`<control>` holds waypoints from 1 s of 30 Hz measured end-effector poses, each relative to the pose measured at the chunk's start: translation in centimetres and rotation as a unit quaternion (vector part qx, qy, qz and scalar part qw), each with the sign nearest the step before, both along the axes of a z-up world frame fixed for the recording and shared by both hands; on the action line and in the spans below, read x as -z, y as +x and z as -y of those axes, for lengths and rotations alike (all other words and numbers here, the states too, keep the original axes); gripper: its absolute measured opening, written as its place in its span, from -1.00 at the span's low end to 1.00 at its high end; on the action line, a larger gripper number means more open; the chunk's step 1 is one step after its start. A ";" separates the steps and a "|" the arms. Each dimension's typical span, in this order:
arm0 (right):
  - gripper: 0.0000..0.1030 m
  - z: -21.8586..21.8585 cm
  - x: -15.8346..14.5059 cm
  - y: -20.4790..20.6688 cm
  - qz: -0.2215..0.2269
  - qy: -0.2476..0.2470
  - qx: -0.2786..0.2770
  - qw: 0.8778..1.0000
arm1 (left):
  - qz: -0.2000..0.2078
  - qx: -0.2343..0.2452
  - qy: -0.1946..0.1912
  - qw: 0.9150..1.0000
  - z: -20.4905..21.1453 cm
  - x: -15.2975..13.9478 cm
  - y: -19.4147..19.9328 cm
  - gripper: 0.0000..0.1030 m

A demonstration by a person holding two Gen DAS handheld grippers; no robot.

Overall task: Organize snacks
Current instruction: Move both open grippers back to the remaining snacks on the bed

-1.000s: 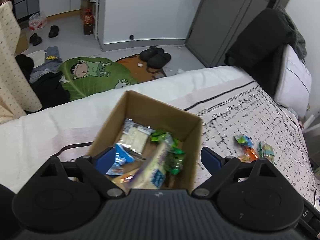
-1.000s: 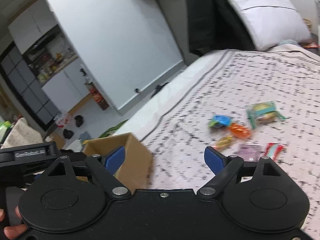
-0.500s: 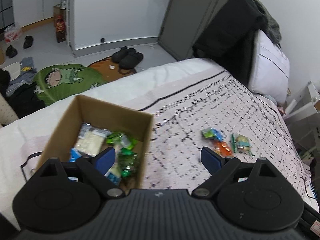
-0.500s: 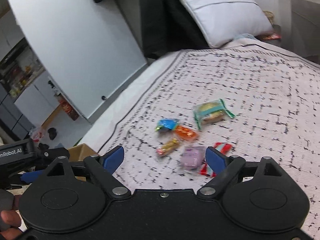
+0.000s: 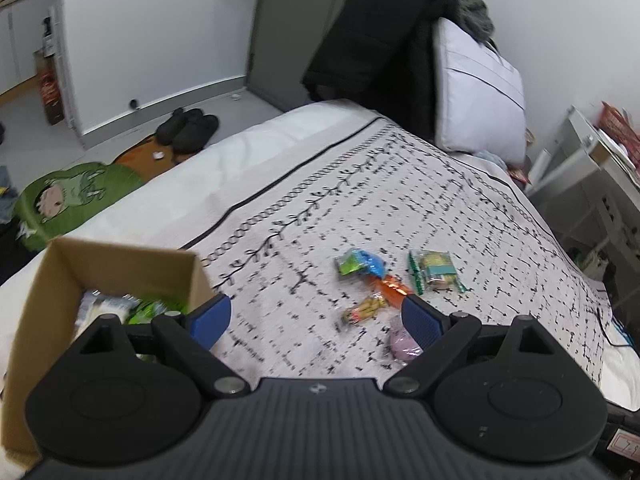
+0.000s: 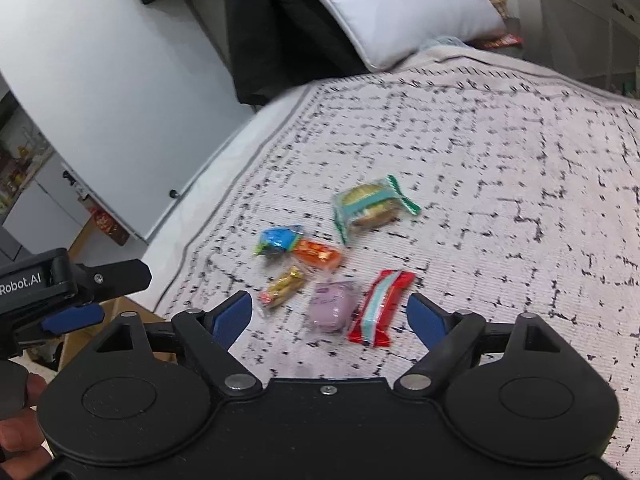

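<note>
A cardboard box (image 5: 120, 264) with several wrapped snacks inside sits on the bed at the lower left. Loose on the patterned blanket lie a blue packet (image 6: 278, 238), an orange one (image 6: 318, 260), a yellow candy (image 6: 282, 290), a green-edged cake packet (image 6: 368, 204), a purple packet (image 6: 332, 306) and a red-and-teal bar (image 6: 380, 306). My right gripper (image 6: 330, 314) hovers over the purple packet and the bar; its jaws are closing, with the pads touching nothing. Between the box and the pile, my left gripper (image 5: 316, 314) is open and empty, and a hand (image 6: 16, 440) holds it.
A white pillow (image 5: 480, 92) and a dark jacket (image 5: 372, 40) sit at the head of the bed. Beyond the bed's far edge, black slippers (image 5: 188, 128) and a green cartoon mat (image 5: 68, 200) lie on the floor. A white shelf unit (image 5: 592, 184) stands right.
The left gripper swung right, off the box toward the loose snacks. The right gripper moved nearer the pile, which now lies just ahead of its fingers, and its jaws narrowed slightly.
</note>
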State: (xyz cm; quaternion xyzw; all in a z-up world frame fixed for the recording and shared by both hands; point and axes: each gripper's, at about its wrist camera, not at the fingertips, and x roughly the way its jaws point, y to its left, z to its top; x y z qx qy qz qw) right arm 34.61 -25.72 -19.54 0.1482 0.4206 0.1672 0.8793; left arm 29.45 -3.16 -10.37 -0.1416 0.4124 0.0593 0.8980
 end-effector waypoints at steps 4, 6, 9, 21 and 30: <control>0.41 0.1 1.1 0.6 -0.016 -0.010 0.014 1.000 | -0.005 0.020 -0.003 1.000 0.7 1.1 1.6 0.77; 0.35 0.2 1.5 0.9 -0.022 -0.011 0.022 0.999 | -0.010 0.032 -0.002 0.999 1.2 1.8 2.4 0.73; 0.18 0.4 2.2 1.2 -0.031 -0.012 0.032 0.999 | -0.019 0.059 -0.008 0.998 1.7 3.0 3.8 0.72; -0.10 0.0 4.9 2.9 -0.065 -0.025 0.055 0.996 | -0.031 0.106 -0.014 0.994 2.4 8.2 6.9 0.43; -0.21 -1.4 5.4 3.2 -0.039 -0.063 0.041 0.996 | -0.046 0.117 -0.011 0.992 2.7 11.5 8.3 0.24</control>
